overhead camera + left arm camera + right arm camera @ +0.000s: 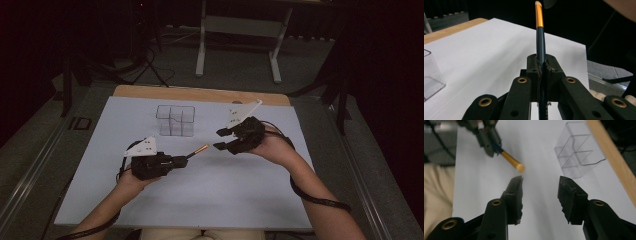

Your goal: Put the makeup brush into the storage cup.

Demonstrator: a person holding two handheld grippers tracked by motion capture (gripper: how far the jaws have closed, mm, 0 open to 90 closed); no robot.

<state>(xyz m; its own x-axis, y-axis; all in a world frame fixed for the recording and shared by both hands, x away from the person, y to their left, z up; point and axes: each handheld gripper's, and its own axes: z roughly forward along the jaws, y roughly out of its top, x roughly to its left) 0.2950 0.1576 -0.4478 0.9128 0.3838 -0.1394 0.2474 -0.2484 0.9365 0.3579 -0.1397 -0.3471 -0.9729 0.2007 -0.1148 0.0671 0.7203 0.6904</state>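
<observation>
Brush (pixel 540 42): I read a dark blue handle, orange-gold ferrule, pale cream tip. Left gripper (pixel 181 161) and right gripper (pixel 223 139): black bodies, brass-coloured rivets on my two gripper views, each topped by a pale grey plate. Organiser box (pixel 175 120): clear, colourless. Surface (pixel 250 185): plain white sheet, no pattern, with a light wood strip along the far edge.

Dim room, grey floor (pixel 235 75), white table frame (pixel 239 25) behind.
</observation>
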